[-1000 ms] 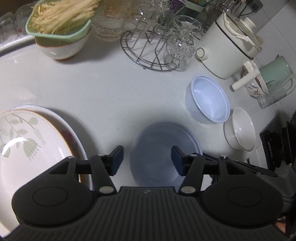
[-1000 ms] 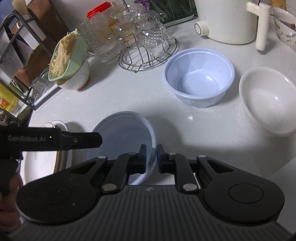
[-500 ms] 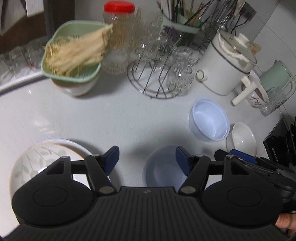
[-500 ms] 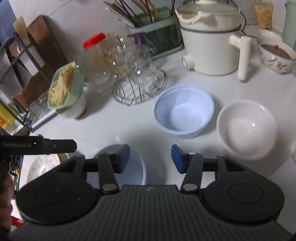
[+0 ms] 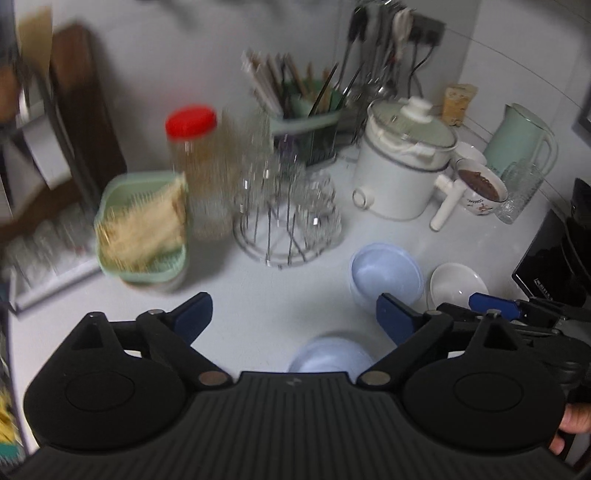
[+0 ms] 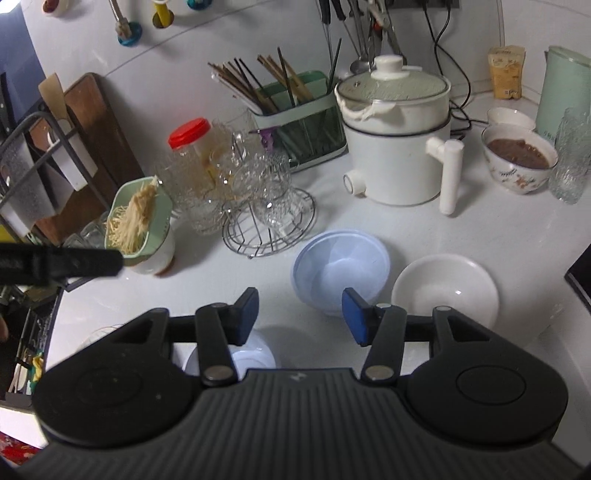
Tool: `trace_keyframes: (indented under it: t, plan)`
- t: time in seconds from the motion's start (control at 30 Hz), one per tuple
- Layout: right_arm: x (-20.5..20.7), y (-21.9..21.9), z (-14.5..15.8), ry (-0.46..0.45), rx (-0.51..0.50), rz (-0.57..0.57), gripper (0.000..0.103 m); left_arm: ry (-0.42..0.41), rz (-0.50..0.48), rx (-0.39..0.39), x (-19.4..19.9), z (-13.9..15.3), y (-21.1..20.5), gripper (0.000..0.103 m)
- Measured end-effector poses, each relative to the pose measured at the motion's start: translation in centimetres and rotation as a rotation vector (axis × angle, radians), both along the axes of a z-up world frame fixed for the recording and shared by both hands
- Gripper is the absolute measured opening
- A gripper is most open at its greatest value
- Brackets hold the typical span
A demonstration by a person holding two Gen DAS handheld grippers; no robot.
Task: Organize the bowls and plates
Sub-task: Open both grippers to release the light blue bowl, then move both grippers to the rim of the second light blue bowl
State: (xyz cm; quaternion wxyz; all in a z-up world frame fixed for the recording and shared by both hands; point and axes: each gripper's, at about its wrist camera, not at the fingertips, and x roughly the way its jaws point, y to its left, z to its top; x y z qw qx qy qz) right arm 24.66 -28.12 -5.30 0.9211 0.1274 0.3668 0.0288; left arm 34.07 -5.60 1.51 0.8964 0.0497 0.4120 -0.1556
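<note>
I'm looking at a home kitchen: white desk w/ an electric cooker, chopstick caddy and a rack of glass cups. Utensils hang on the wall, cutting board at left, kettle at right, bowl of food nearby.

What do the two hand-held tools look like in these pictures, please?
Both are matte black. Each left tool and right tool has a ribbed body, two rounded housings with oval insets, silver pivot pins and dark blue finger pads. A small pale logo sits on the ribbed body. No cables or sleeves show.
</note>
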Motion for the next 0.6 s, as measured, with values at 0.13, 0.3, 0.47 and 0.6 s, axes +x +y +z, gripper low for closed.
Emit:
trace_keyframes:
  t: [0.13,0.3,0.47,0.6]
  plan:
    - [-0.1,-0.4,1.1,-0.015,-0.010,0.009,0.053,-0.002,-0.012,0.018,-0.5,3.7,0.0,0.099]
    - [0.0,-1.0,2.0,-0.035,-0.022,0.021,0.053,0.049,-0.054,-0.026,-1.6,8.9,0.0,0.100]
    - [0.6,-1.3,1.8,-0.006,-0.004,0.066,0.053,0.103,-0.167,-0.006,-3.0,13.2,-2.0,0.102]
    - [1.1,-1.7,1.5,0.006,-0.009,0.092,0.053,0.216,-0.205,-0.053,-2.7,15.2,-3.4,0.102]
